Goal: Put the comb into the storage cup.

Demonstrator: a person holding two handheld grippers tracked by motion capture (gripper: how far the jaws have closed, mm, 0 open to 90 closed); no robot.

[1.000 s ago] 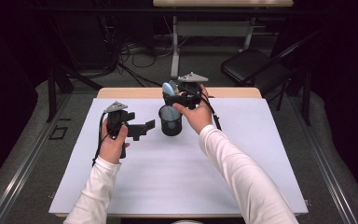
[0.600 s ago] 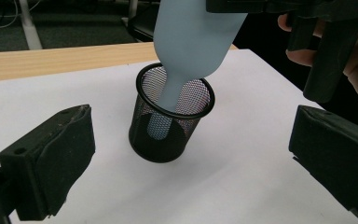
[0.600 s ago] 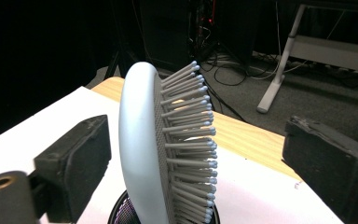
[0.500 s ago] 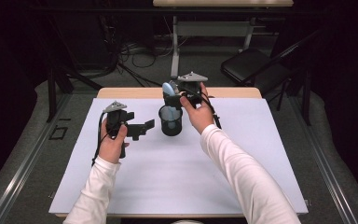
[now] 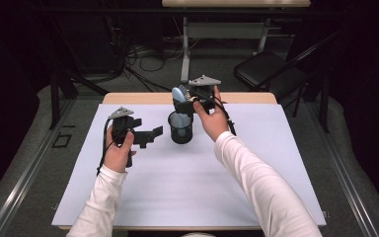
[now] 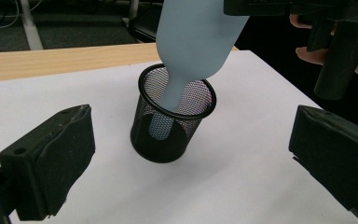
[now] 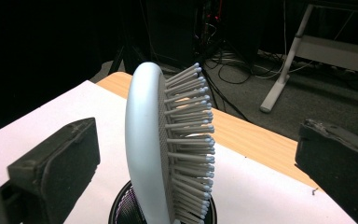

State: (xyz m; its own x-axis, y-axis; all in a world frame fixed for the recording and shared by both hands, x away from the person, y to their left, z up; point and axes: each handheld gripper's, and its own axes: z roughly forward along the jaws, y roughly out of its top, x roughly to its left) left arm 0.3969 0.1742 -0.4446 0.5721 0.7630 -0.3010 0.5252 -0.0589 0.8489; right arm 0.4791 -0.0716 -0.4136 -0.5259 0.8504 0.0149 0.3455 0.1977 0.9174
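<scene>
A pale blue hairbrush [image 5: 178, 96] stands handle-down in a black mesh cup [image 5: 180, 127] on the white sheet. Its head leans out over the rim, bristles [image 7: 191, 140] facing right in the right gripper view. My right gripper [image 5: 185, 101] is level with the brush head [image 7: 144, 140]. Its jaws are open, one on each side, and neither touches the brush. My left gripper [image 5: 155, 134] rests low to the left of the cup [image 6: 173, 135]. It is open and points at the cup with nothing between its jaws. The brush handle [image 6: 165, 116] shows through the mesh.
The white sheet [image 5: 202, 187] covers most of the wooden table [image 5: 138, 98], with bare room in front and to the right. Beyond the far edge are a black chair [image 5: 271, 69], a desk leg [image 5: 185, 54] and floor cables [image 5: 138, 54].
The right hand and its gripper have eased slightly up and back at the brush head. The brush, the cup and the left gripper stay where they were.
</scene>
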